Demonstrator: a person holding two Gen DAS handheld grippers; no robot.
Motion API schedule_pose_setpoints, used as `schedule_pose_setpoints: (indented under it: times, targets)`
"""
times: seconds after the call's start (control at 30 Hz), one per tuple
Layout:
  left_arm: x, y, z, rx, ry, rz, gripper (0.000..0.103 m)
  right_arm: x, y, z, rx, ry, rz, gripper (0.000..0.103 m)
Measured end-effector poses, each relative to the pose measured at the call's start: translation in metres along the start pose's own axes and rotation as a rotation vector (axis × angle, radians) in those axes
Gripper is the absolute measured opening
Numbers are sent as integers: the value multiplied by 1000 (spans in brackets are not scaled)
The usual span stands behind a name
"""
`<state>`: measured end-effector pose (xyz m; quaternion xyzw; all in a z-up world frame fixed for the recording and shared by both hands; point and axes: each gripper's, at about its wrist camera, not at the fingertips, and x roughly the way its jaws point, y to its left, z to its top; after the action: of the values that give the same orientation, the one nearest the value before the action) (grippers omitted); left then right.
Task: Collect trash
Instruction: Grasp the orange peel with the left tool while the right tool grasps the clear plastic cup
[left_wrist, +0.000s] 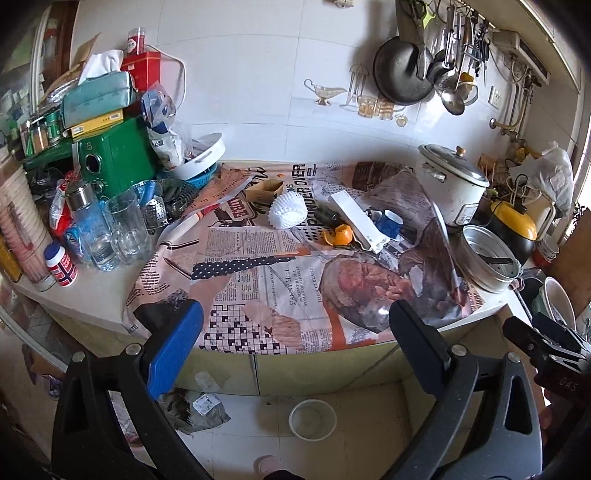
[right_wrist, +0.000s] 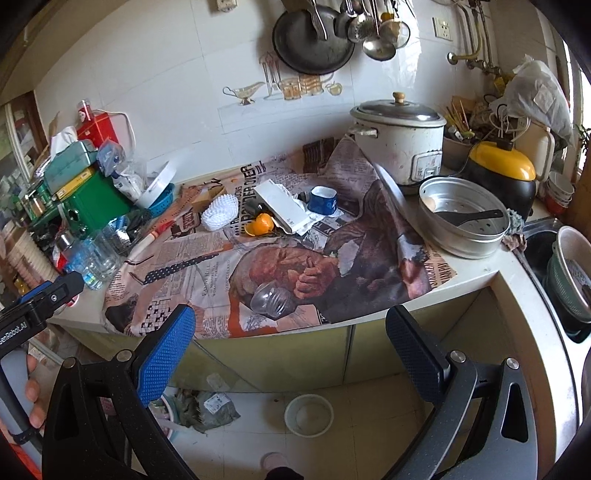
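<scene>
Trash lies on a newspaper-print cloth on the counter: an orange peel, a white foam fruit net, a white carton, a blue paper cup, and a crushed clear plastic bottle near the front edge. My left gripper is open and empty, held in front of the counter edge. My right gripper is open and empty, just below the clear bottle.
A white rice cooker, a metal steamer pot and a yellow-lidded appliance stand at right. Glasses, bottles and a green box crowd the left. A white bowl and a bag lie on the floor. A sink is far right.
</scene>
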<state>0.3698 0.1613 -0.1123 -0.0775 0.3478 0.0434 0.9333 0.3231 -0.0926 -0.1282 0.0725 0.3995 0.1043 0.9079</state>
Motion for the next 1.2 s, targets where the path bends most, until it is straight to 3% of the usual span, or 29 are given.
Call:
schedule_pose_setpoints:
  times: [0.27, 0.43, 0.53, 0.77, 0.97, 1.07, 1.2]
  targets:
    - [83, 31, 15, -23, 140, -5, 101, 112, 16, 5, 98, 206, 18, 101]
    - [121, 32, 16, -11, 195, 29, 101, 172, 18, 1, 152, 337, 35, 93]
    - [141, 29, 18, -30, 221, 46, 101, 199, 14, 1, 171, 415, 61, 80]
    - [188, -3, 30, -73, 271, 84, 101, 226, -1, 19, 87, 534, 201, 35]
    - [244, -47, 49, -72, 297, 94, 101, 230, -32, 52, 12, 513, 259, 30]
    - [275, -69, 60, -61, 302, 80, 101, 232, -50, 71, -18, 493, 260, 10]
    - [317, -90, 72, -51, 304, 83, 101, 236, -72, 87, -54, 448, 232, 8]
